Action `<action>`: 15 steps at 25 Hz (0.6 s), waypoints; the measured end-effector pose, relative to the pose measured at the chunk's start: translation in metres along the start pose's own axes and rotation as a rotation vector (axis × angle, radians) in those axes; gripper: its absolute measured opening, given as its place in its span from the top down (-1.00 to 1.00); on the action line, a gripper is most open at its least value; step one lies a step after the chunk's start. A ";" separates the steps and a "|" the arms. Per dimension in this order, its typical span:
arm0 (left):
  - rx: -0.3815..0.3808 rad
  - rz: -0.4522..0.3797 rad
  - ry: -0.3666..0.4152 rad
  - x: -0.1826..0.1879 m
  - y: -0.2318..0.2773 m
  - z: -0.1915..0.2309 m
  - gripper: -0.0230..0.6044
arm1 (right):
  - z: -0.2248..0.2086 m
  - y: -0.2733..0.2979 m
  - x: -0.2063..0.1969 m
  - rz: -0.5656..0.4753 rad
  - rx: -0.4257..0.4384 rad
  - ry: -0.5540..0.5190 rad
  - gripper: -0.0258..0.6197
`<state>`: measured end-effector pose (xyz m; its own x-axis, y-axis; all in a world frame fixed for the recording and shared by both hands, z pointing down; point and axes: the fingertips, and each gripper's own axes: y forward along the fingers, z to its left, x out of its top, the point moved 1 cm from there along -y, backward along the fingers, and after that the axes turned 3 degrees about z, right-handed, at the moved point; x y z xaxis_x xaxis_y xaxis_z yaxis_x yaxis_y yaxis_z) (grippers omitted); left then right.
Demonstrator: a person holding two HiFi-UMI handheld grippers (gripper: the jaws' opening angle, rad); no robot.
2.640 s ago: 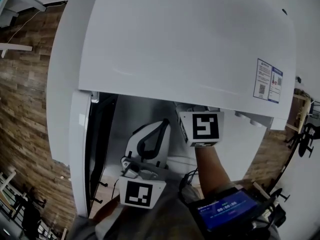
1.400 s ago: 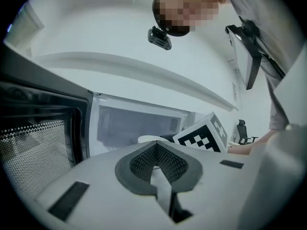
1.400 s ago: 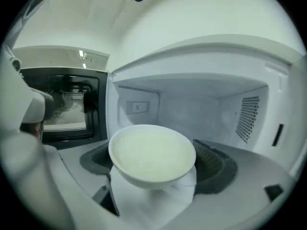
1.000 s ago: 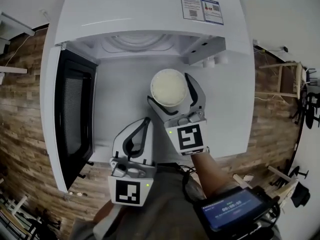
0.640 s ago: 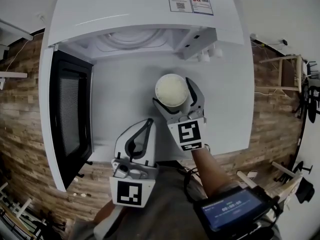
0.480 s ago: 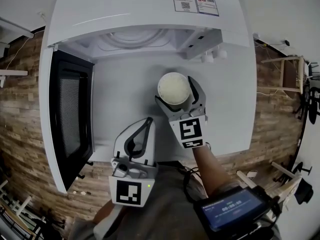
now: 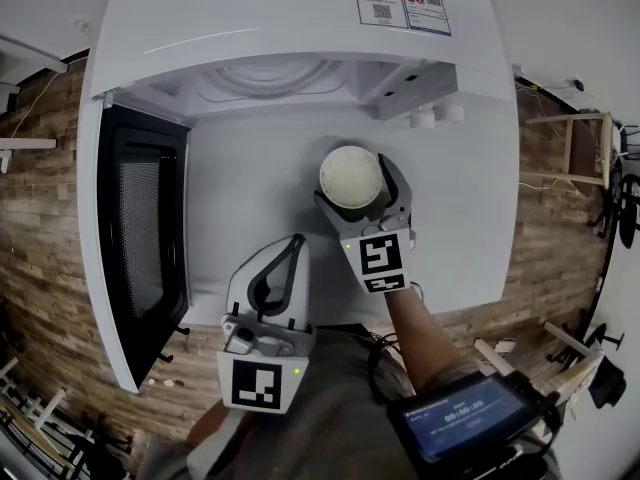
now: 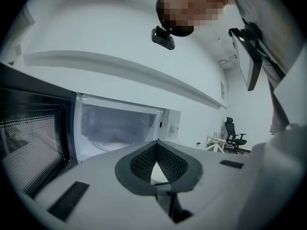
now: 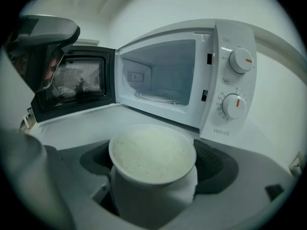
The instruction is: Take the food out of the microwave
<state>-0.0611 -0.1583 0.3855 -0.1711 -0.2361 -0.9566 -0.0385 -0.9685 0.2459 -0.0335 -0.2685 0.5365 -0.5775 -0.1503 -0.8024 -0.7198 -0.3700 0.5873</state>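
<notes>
The white microwave (image 7: 300,28) stands at the back of the white counter (image 7: 250,188). Its black-windowed door (image 7: 140,238) is swung open to the left. The cavity (image 9: 160,75) holds only its glass turntable (image 9: 156,98). My right gripper (image 7: 354,184) is shut on a white cup of rice (image 7: 351,174), upright over the counter in front of the microwave; the cup (image 9: 152,156) fills the right gripper view between the dark pads (image 9: 217,164). Lower left, near the counter's front edge, my left gripper (image 7: 296,244) is shut and empty, its tips touching in the left gripper view (image 8: 157,143).
Two control knobs (image 9: 239,61) sit on the microwave's right panel. A wooden floor (image 7: 50,268) shows on both sides of the counter. A device with a lit screen (image 7: 455,423) is strapped to the person's right forearm. An office chair (image 8: 234,137) stands far off.
The right gripper, earlier reaching into the microwave, has come out with the cup and now holds it over the counter, drifting slightly right. The left gripper has stayed put.
</notes>
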 end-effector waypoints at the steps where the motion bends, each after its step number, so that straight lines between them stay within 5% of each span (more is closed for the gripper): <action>1: -0.001 -0.001 0.000 0.000 0.000 0.000 0.91 | 0.001 0.000 0.000 0.002 0.003 -0.002 -0.64; 15: 0.003 -0.034 0.052 0.008 -0.009 -0.002 0.91 | 0.014 -0.033 -0.011 0.023 0.047 0.022 -0.63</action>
<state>-0.0605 -0.1518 0.3757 -0.1183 -0.2073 -0.9711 -0.0463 -0.9758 0.2139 -0.0086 -0.2420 0.5268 -0.5856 -0.1784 -0.7907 -0.7243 -0.3227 0.6093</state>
